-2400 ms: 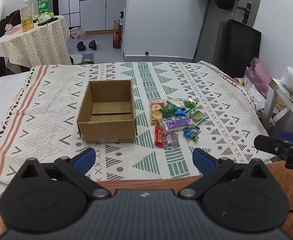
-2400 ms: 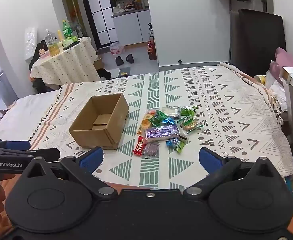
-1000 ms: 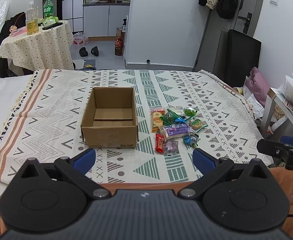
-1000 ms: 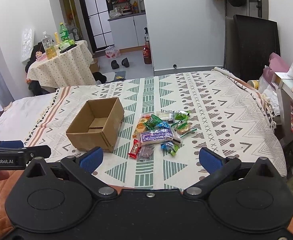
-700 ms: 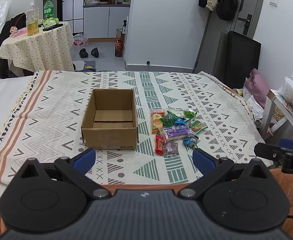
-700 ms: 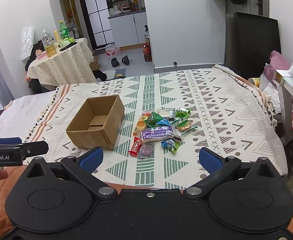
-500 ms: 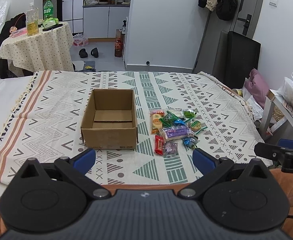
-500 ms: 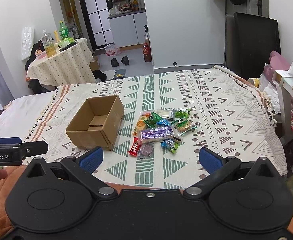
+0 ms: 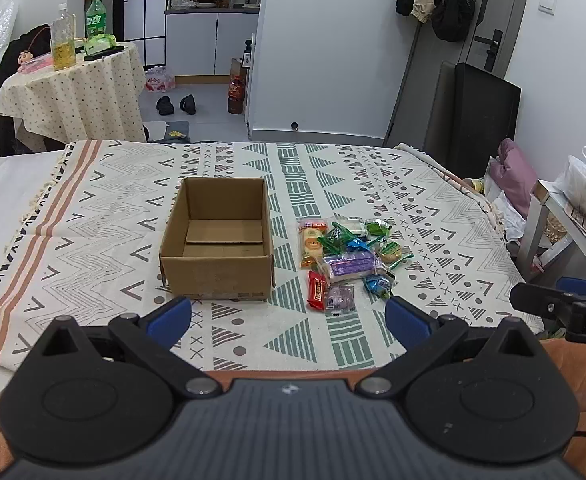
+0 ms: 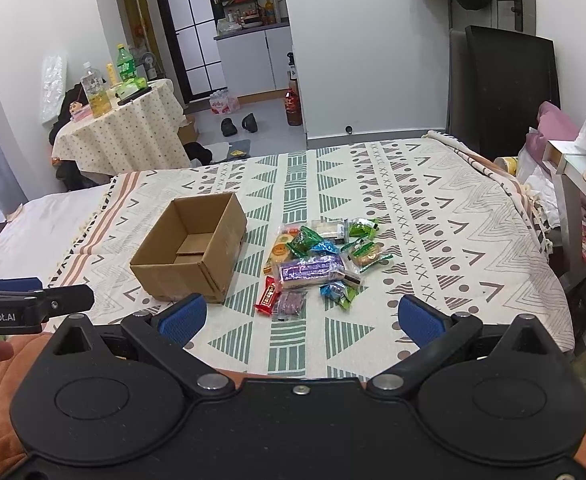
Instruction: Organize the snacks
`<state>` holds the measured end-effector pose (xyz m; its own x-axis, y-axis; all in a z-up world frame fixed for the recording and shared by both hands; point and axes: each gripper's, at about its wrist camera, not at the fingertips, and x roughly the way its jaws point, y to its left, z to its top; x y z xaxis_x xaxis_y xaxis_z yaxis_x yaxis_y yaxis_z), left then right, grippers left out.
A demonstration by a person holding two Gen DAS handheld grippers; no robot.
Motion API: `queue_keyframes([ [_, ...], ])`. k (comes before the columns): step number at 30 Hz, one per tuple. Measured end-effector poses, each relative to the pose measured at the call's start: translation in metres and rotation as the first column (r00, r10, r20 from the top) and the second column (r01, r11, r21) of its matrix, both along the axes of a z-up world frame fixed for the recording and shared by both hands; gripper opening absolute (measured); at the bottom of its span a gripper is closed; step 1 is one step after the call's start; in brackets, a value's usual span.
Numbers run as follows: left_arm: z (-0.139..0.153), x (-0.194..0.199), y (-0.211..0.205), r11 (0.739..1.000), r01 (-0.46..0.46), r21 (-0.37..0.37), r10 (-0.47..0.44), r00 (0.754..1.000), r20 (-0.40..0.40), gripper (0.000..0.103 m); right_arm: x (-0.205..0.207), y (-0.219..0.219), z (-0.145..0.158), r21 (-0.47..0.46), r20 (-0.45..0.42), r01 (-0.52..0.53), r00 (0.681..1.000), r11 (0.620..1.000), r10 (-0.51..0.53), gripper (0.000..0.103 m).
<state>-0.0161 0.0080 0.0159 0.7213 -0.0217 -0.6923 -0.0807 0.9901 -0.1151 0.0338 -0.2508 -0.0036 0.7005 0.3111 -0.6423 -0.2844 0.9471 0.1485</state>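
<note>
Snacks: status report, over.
Left gripper and right gripper open, empty, short of the bed. Box empty. Snacks piled right of it, untouched. Nothing in the way.

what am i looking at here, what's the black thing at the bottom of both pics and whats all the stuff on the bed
The black shape is no robot. A person holds a hand-held two-finger gripper in each hand, and each carries a wide-angle camera looking forward along its blue-padded fingers.

One picture comes from the left gripper, the other from the right gripper. Each also catches the other at its edge: the right one shows at the right border of the left view, the left one at the left border of the right view.

Both jaws stand wide open and hold nothing.

Ahead lies a patterned blanket spread over a bed. On it stands an open cardboard box, apparently empty. Just to its right lies a small pile of wrapped snacks, among them a purple pack and a red bar. None is in the box yet.
</note>
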Motion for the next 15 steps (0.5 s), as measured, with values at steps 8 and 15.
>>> queue_keyframes([
  [8,-0.005,0.011,-0.005,1.000,0.008,-0.003,-0.008,1.000,-0.008,0.103,0.009,-0.003,-0.003,-0.002,-0.009,0.010,1.000,1.000,-0.010,0.103],
  [15,-0.013,0.025,-0.009,1.000,0.016,0.001,-0.016,1.000,-0.021,0.103,0.021,-0.007,-0.014,0.004,-0.026,0.028,0.999,1.000,-0.028,0.103],
])
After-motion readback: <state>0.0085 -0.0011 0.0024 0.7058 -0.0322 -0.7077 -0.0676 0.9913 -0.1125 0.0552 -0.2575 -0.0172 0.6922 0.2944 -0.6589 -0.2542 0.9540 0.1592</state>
